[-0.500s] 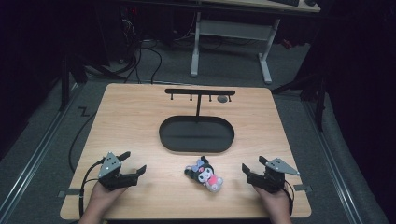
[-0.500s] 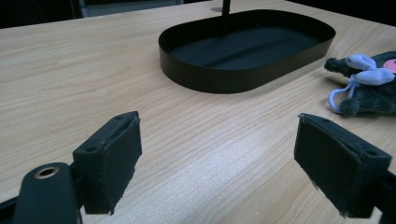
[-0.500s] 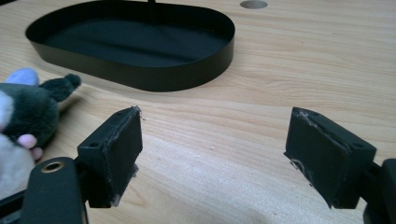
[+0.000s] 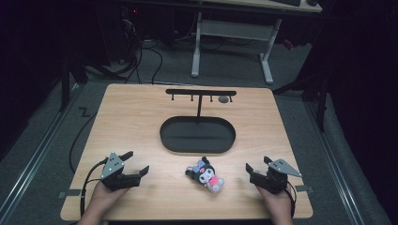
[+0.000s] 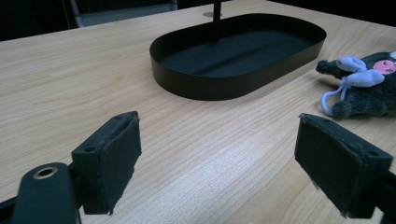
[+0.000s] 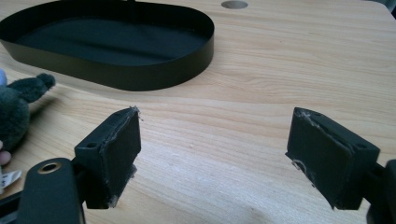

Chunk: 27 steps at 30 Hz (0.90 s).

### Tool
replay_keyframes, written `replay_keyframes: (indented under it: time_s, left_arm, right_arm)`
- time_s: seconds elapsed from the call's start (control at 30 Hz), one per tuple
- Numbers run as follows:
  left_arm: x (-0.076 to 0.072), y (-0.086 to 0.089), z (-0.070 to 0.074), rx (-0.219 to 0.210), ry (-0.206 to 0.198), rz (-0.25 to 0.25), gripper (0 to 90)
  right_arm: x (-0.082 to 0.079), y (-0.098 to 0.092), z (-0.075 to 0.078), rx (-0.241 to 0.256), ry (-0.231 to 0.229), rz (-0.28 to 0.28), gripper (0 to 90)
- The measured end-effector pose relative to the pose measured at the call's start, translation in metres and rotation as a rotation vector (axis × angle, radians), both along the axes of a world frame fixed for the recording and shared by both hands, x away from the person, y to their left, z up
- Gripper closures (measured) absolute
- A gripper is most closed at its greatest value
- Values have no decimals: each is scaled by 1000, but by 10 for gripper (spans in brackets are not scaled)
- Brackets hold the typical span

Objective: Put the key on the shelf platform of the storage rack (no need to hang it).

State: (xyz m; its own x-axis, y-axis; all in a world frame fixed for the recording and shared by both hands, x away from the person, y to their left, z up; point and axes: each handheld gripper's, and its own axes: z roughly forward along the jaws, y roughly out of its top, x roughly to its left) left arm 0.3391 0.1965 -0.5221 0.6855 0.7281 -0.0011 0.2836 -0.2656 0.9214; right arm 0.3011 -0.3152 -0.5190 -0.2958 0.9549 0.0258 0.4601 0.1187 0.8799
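A small dark plush toy with a pink face and lilac ears lies on the wooden table, just in front of a black oval tray. A black hook stand rises from the tray's back. My left gripper rests near the front left, open, nothing between its jaws; the plush toy sits off to its right. My right gripper rests at the front right, open and empty, with the plush toy at its left edge and the tray ahead.
A round hole marks the table near the back right. A cable trails off the table's left side. Beyond the far edge stands a white desk frame on dark floor.
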Motion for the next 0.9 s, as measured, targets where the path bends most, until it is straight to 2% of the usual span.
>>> replay_keyframes:
  time_s: [0.03, 0.1, 0.23, 0.3, 0.37, 0.43, 0.47, 0.5, 0.7, 0.73, 0.83, 0.9]
  left_arm:
    - [1, -1, 1, 11, 7, 3, 153]
    - [1, -1, 1, 1, 6, 3, 153]
    - [2, -1, 1, -3, 11, 4, 153]
    - [1, -1, 1, -2, -1, 8, 160]
    - [0, 2, 2, -27, -9, 10, 164]
    - [-1, 3, 2, -32, -16, 11, 168]
    - [-1, 4, 3, -34, -22, 9, 171]
    - [-2, 5, 3, -40, -31, 7, 175]
    - [-4, 7, 4, -48, -36, 10, 175]
    - [-3, 8, 4, -54, -22, 7, 175]
    - [-3, 7, 3, -56, -4, 4, 167]
    - [-4, 6, 4, -48, -5, 5, 156]
  right_arm:
    - [1, -3, 0, 8, 19, -10, 173]
    - [0, -4, 0, 18, 19, -14, 172]
    - [-1, -7, 0, 26, 0, -12, 172]
    - [-1, -8, 0, 38, -3, -11, 176]
    - [-1, -9, 2, 58, -13, -6, 202]
    - [-1, -8, 2, 60, -23, -4, 207]
    - [-2, -8, 3, 59, -27, -2, 208]
    - [-1, -7, 5, 36, -24, 1, 208]
    - [-1, -2, 9, 29, 6, 23, 219]
    - [0, 0, 9, 22, 18, 28, 206]
    - [0, 2, 10, 13, 13, 18, 186]
    - [0, 5, 11, -7, 12, 9, 164]
